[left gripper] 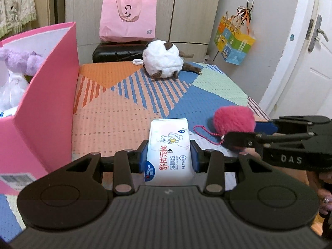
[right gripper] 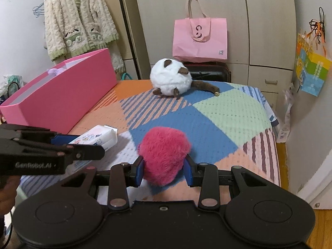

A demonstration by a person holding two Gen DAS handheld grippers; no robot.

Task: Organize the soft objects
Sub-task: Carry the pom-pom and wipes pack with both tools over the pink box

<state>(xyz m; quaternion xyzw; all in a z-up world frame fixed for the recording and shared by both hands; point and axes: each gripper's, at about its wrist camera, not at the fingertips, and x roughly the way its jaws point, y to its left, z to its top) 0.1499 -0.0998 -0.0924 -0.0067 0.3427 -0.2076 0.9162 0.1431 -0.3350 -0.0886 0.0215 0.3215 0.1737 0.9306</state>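
My left gripper (left gripper: 169, 154) is shut on a white pack of wet tissues (left gripper: 169, 145), just above the patterned bed cover; the pack also shows in the right wrist view (right gripper: 99, 138). My right gripper (right gripper: 164, 167) is shut on a pink fluffy pompom (right gripper: 165, 155) with a bead chain (left gripper: 204, 133); the pompom (left gripper: 234, 120) sits right of the pack. A pink open box (left gripper: 45, 95) on the left holds a purple plush (left gripper: 20, 62) and a white plush (left gripper: 11, 93). A round white and brown plush (left gripper: 164, 60) lies at the far end of the bed.
A pink tote bag (left gripper: 127, 19) stands on a black case (left gripper: 118, 51) behind the bed, against wardrobe doors. A colourful bag (left gripper: 234, 39) hangs on the right wall beside a white door (left gripper: 307, 58). A fleece jacket (right gripper: 78, 22) hangs at left. The bed's right edge (right gripper: 276, 145) drops to the floor.
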